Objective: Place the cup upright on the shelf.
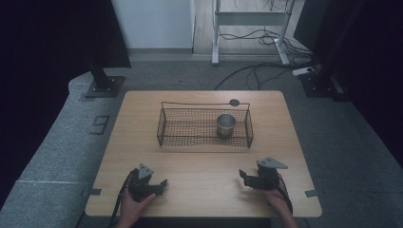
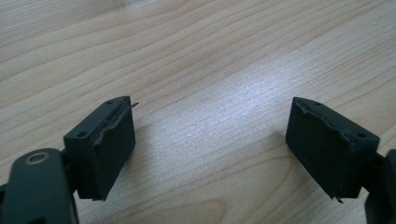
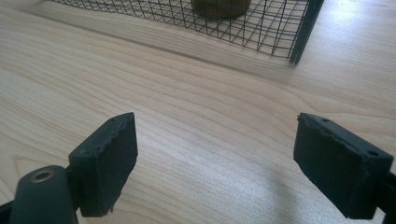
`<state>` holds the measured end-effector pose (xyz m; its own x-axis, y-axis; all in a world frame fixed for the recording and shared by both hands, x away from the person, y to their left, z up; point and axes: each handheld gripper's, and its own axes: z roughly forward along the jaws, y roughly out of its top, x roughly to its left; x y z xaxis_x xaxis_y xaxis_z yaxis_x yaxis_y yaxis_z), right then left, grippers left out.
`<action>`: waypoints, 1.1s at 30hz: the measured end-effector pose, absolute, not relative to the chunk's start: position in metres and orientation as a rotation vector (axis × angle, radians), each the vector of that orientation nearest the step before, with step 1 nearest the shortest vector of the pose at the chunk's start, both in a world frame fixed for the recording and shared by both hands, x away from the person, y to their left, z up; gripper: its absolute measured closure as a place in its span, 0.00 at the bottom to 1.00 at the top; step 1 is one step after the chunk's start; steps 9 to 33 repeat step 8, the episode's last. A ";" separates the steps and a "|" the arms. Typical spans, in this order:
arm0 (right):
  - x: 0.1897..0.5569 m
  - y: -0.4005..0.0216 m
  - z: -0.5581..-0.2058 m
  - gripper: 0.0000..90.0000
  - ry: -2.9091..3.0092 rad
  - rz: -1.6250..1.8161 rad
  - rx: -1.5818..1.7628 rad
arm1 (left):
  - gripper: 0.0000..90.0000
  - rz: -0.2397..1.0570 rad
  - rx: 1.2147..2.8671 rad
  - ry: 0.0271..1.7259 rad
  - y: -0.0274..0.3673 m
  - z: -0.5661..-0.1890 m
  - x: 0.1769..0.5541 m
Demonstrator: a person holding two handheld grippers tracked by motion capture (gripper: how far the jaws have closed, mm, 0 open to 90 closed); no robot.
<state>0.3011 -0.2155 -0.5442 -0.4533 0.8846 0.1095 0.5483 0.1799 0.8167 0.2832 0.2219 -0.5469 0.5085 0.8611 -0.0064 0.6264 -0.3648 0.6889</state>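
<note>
A pale wooden surface stands on grey carpet, with dark curtains at both sides and cables on the floor behind. On it sit 1 wire basket and, inside its right half, 1 metal cup. The 2 claws rest near the front edge, well apart from the basket: left claw and right claw, both with jaws spread wide and empty.

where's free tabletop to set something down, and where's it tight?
Free: the wide wooden strip between the wire basket and the two grippers, left gripper and right gripper, plus the table margins left and right of the basket. Inside the basket, the left part is bare. Tight: around the metal cup and the narrow far edge by the dark disc.
</note>
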 end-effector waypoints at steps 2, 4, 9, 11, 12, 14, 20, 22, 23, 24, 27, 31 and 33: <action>0.301 -0.215 -0.545 0.15 2.073 1.172 1.352 | 0.18 0.475 2.115 1.211 0.222 -0.547 0.283; 0.302 -0.215 -0.546 0.15 2.074 1.162 1.351 | 0.17 0.475 2.115 1.211 0.222 -0.547 0.283; 0.304 -0.218 -0.547 0.15 2.064 1.148 1.367 | 0.18 0.475 2.115 1.211 0.222 -0.547 0.283; 0.304 -0.218 -0.547 0.15 2.064 1.148 1.367 | 0.18 0.475 2.115 1.211 0.222 -0.547 0.283; 0.304 -0.218 -0.547 0.15 2.064 1.148 1.367 | 0.18 0.475 2.115 1.211 0.222 -0.547 0.283; 0.304 -0.218 -0.547 0.15 2.064 1.148 1.367 | 0.18 0.475 2.115 1.211 0.222 -0.547 0.283; 0.304 -0.218 -0.547 0.15 2.064 1.148 1.367 | 0.18 0.475 2.115 1.211 0.222 -0.547 0.283; 0.304 -0.218 -0.547 0.15 2.064 1.148 1.367 | 0.18 0.475 2.115 1.211 0.222 -0.547 0.283; 0.304 -0.218 -0.547 0.15 2.064 1.148 1.367 | 0.18 0.475 2.115 1.211 0.222 -0.547 0.283; 0.304 -0.218 -0.547 0.15 2.064 1.148 1.367 | 0.18 0.475 2.115 1.211 0.222 -0.547 0.283; 0.304 -0.218 -0.547 0.15 2.064 1.148 1.367 | 0.18 0.475 2.115 1.211 0.222 -0.547 0.283; 0.304 -0.218 -0.547 0.15 2.064 1.148 1.367 | 0.18 0.475 2.115 1.211 0.222 -0.547 0.283; 0.304 -0.218 -0.547 0.15 2.064 1.148 1.367 | 0.18 0.475 2.115 1.211 0.222 -0.547 0.283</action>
